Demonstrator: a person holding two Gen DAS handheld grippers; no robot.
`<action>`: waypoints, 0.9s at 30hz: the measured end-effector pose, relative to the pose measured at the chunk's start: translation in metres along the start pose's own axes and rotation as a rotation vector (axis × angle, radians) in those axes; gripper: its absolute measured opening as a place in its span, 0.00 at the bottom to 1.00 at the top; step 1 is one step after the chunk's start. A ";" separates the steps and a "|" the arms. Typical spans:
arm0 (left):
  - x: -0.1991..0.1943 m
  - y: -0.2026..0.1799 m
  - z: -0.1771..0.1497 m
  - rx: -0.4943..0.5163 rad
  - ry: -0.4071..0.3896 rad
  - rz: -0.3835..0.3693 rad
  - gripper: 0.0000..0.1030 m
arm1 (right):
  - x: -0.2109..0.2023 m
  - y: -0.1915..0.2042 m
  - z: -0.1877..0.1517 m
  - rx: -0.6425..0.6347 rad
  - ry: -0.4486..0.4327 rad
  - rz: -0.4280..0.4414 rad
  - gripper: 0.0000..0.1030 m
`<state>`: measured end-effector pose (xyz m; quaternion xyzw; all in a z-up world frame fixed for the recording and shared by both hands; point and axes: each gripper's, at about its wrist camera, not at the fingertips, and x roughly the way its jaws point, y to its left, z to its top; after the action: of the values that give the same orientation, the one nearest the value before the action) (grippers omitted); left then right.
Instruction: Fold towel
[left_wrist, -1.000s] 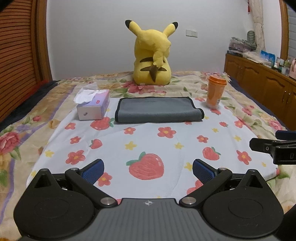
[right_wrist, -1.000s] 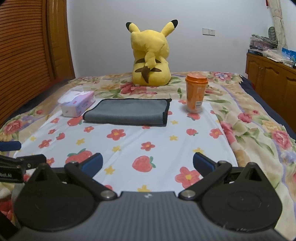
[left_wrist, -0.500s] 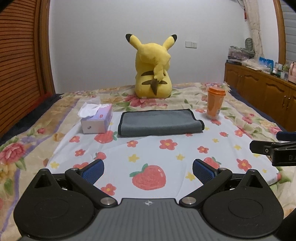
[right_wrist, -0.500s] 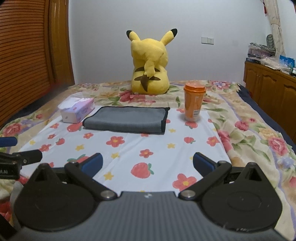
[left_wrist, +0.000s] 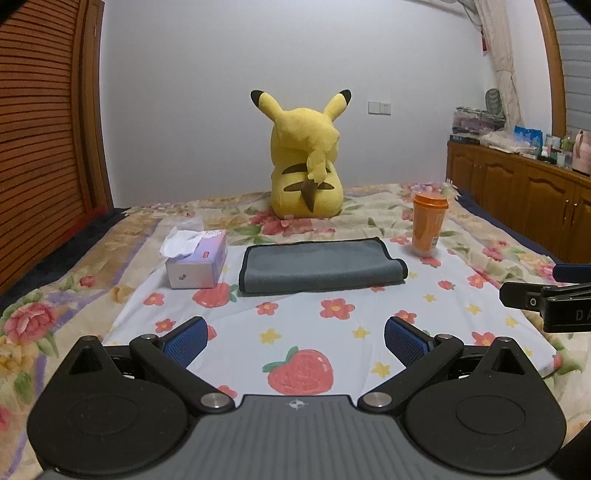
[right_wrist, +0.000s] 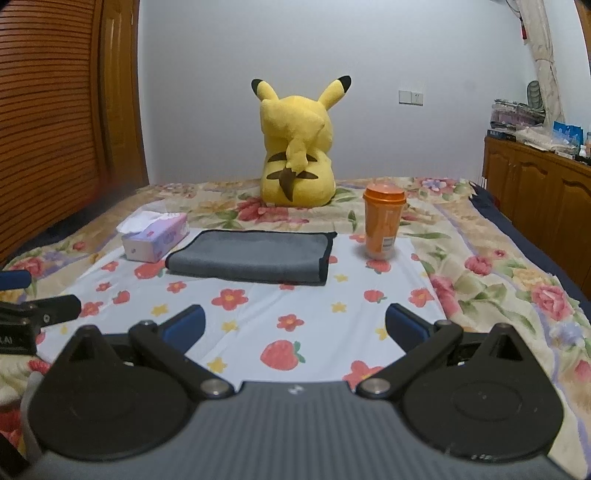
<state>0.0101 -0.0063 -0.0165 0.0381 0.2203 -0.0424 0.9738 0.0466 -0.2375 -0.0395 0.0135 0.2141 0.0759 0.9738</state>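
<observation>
A grey towel (left_wrist: 320, 265) with a dark hem lies folded flat on the flower-print sheet (left_wrist: 332, 332); it also shows in the right wrist view (right_wrist: 251, 256). My left gripper (left_wrist: 295, 341) is open and empty, well short of the towel, above the sheet. My right gripper (right_wrist: 295, 325) is open and empty, also well back from the towel. Each gripper's tip shows at the edge of the other's view, the right one (left_wrist: 543, 291) and the left one (right_wrist: 37, 295).
A tissue box (left_wrist: 195, 260) stands left of the towel and an orange lidded cup (left_wrist: 428, 225) right of it. A yellow plush toy (left_wrist: 304, 166) sits behind. Wooden cabinets (left_wrist: 524, 199) run along the right, a slatted wooden panel (left_wrist: 40, 147) on the left.
Both grippers have drawn back and tilted up: the towel, box and cup sit lower and smaller in both views. Both stay open.
</observation>
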 end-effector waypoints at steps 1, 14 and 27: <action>-0.001 0.000 0.000 0.001 -0.004 0.001 1.00 | -0.001 0.000 0.000 0.001 -0.003 0.000 1.00; -0.005 0.000 0.000 0.005 -0.034 0.004 1.00 | -0.006 -0.005 0.001 0.018 -0.044 -0.015 1.00; -0.011 0.000 0.004 0.011 -0.088 0.015 1.00 | -0.013 -0.008 0.002 0.031 -0.096 -0.023 1.00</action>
<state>0.0020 -0.0063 -0.0087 0.0433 0.1764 -0.0380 0.9826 0.0373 -0.2470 -0.0326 0.0299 0.1686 0.0604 0.9834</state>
